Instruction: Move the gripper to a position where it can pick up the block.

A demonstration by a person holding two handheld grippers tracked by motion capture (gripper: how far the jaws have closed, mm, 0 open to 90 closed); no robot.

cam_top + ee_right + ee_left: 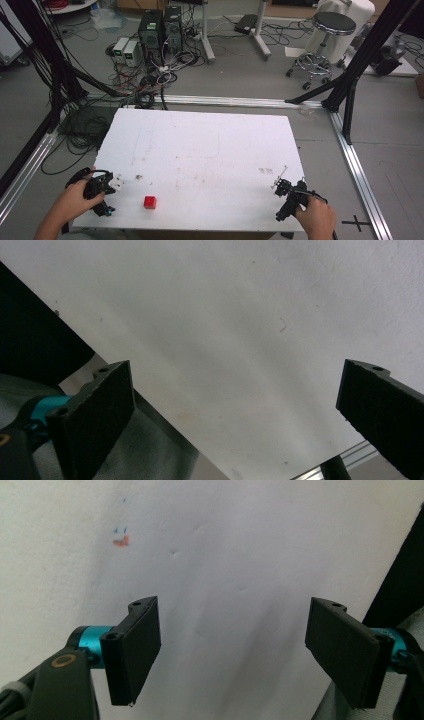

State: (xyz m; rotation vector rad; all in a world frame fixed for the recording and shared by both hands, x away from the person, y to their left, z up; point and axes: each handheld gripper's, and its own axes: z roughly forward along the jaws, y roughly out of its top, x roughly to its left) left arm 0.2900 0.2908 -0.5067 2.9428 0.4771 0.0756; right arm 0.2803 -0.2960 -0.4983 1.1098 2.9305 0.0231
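Left tongs (pixel 232 650) spread wide, holding nothing, at the white desk (pixel 210 145) near-left corner, right tongs (pixel 235 420) spread wide — empty, near-right corner, red cube (pixel 150 202) by near edge.

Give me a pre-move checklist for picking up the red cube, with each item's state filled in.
1. Cube in sight on the table, near the front edge: ok.
2. Left gripper open, nothing between its jaws: ok.
3. Right gripper open, nothing between its jaws: ok.
4. Path from left gripper to cube free of other things: ok.
5. A gripper lined up over the cube: not ok; the cube sits apart from both, nearer the left one.
6. Cube loose rather than stuck to the table: cannot tell.
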